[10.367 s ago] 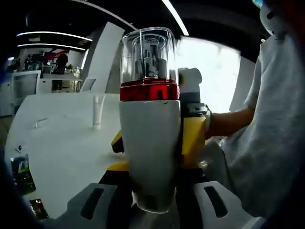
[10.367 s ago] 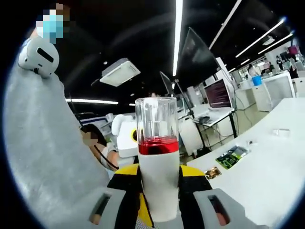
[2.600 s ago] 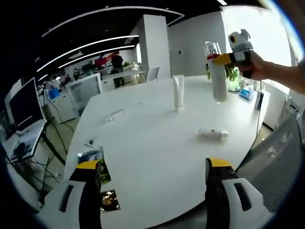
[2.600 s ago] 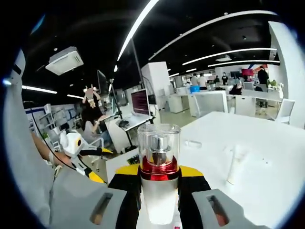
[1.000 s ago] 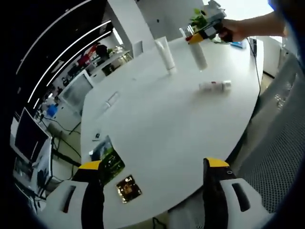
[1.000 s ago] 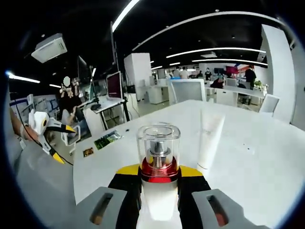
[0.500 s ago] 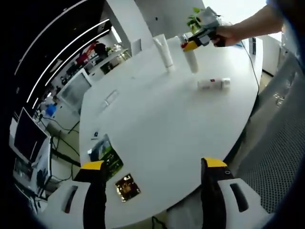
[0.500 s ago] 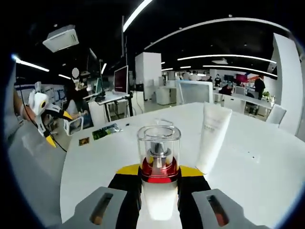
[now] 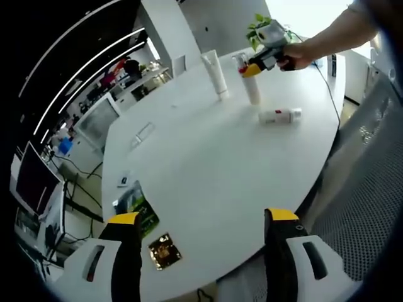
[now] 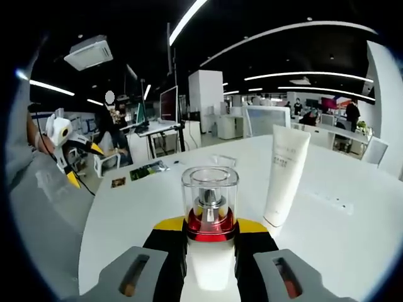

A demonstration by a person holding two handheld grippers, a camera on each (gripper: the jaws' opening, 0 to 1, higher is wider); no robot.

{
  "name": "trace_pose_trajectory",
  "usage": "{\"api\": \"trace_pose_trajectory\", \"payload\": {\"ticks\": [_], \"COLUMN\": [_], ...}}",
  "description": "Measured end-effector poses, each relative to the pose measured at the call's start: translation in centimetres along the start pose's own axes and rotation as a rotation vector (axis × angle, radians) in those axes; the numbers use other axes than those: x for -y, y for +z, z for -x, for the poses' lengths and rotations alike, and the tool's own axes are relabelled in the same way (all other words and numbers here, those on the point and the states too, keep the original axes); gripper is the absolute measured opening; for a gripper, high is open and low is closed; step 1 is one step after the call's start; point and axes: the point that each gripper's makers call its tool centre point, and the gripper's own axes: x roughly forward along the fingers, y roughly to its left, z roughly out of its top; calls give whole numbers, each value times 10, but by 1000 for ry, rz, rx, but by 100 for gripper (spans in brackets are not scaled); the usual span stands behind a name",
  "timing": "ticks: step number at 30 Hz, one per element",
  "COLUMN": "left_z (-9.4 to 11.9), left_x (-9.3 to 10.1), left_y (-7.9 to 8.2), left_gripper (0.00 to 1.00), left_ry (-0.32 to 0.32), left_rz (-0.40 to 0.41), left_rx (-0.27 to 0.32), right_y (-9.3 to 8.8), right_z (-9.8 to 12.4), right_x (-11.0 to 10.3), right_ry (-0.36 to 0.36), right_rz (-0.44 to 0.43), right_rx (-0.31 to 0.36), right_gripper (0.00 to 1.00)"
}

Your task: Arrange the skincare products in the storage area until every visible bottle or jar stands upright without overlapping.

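Nearest, in the left gripper view, the left gripper (image 9: 204, 251): jaws spread wide, nothing between them, held off the near edge of the white table (image 9: 208, 163). Two dark packets (image 9: 135, 211) lie near that edge. Farther out, a small white bottle (image 9: 279, 116) lies on its side. Beyond it, the right gripper (image 9: 255, 65) is clamped on the pump bottle (image 9: 250, 85), upright, base at or just above the tabletop; contact unclear. White tube (image 9: 216, 74) stands just beside. Right gripper view: jaws tight against the pump bottle's white body, red collar and clear cap (image 10: 210, 204) above them.

Judgement: lower straight, keep the bottle plumb and apart from the tube, release only once the base sits flat.
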Motion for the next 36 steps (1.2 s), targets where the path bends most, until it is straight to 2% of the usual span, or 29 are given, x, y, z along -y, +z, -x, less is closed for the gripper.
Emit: {"api": "trace_pose_trajectory", "payload": {"ticks": [6,14,20,24,29,30,31,32,33,34,35,36], "left_z": [-2,-2,-2,-2,-3,-3,-3,-3,-3,-3,-3,-3], "left_x": [2,4,5,5,5,5,5,5,5,6,6,6], "left_y": [-5,-6,-6,-6,-6,-6,-6,-6,-6,-6,-6,-7], "left_gripper": [75,71,69,69,68,68,69,68,68,68,68,68], "left_ry": [-10,-19,-24,-23,-24,-25,-24,-25,-27,-27,-29,-30], "left_rz": [-4,-10,-10,-16,-15,-15,-17,-17,-17,-17,-20,-21], "left_rx": [-29,-33,-31,-35,-32,-33,-33,-33,-34,-35,-37,-38], "right_y": [0,1,-2,-5,-8,-10,-16,-16,-13,-12,-12,-14], "right_z": [2,4,9,11,8,8,7,5,6,7,10,11], "right_x": [0,-1,-7,-9,-8,-8,-5,-1,2,3,5,7], "right_ry": [46,107,157,160,137,130,92,52,8,-4,-47,-74], "right_rz": [5,11,58,71,39,30,-3,-21,-43,-51,-111,-145], "right_rx": [18,24,3,8,-5,-22,-52,-46,-13,-4,8,11], "right_gripper": [21,22,22,22,24,28,38,49,50,47,43,43]}}
